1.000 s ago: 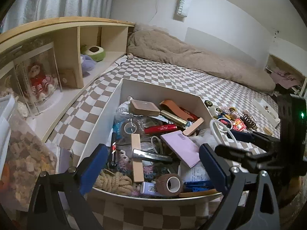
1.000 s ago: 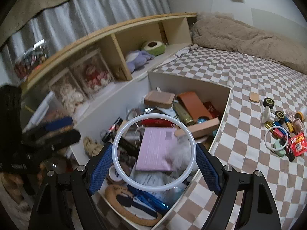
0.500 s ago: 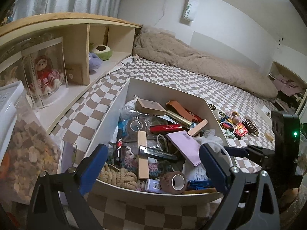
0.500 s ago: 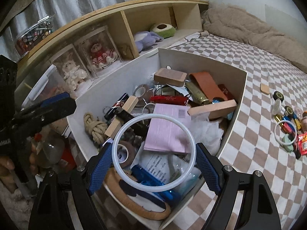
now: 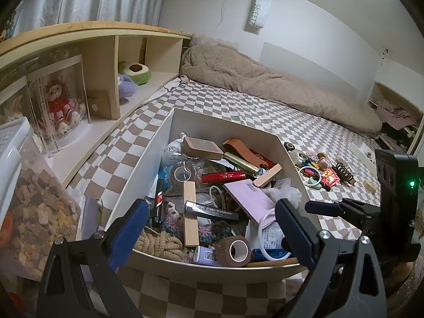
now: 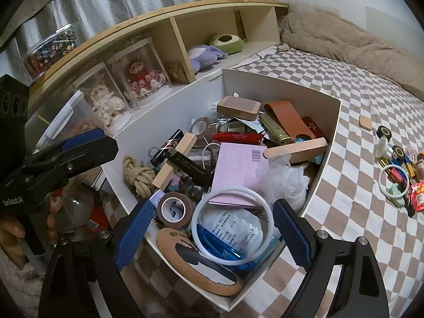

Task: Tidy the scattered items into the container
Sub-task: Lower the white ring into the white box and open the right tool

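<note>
Two white rings (image 6: 232,226) (image 6: 393,180), one box (image 6: 278,90)

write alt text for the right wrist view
The right gripper, jaws opening, hovers over a white ring lying free in a crowded white box on a checkered bed; more small items are scattered to the right.

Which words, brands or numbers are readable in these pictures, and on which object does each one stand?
"SWEETZ": white paper bag hanging on the wall; the last letters are uncertain.
"GenRobot.AI": black body of the left gripper.
Red tube in the white box: gold lettering, too small to read.
Pink booklet: barcode only, digits unreadable.
White printed packet: print too blurred to read.
Red packet on the checked bedsheet: characters too blurred to read.
</note>
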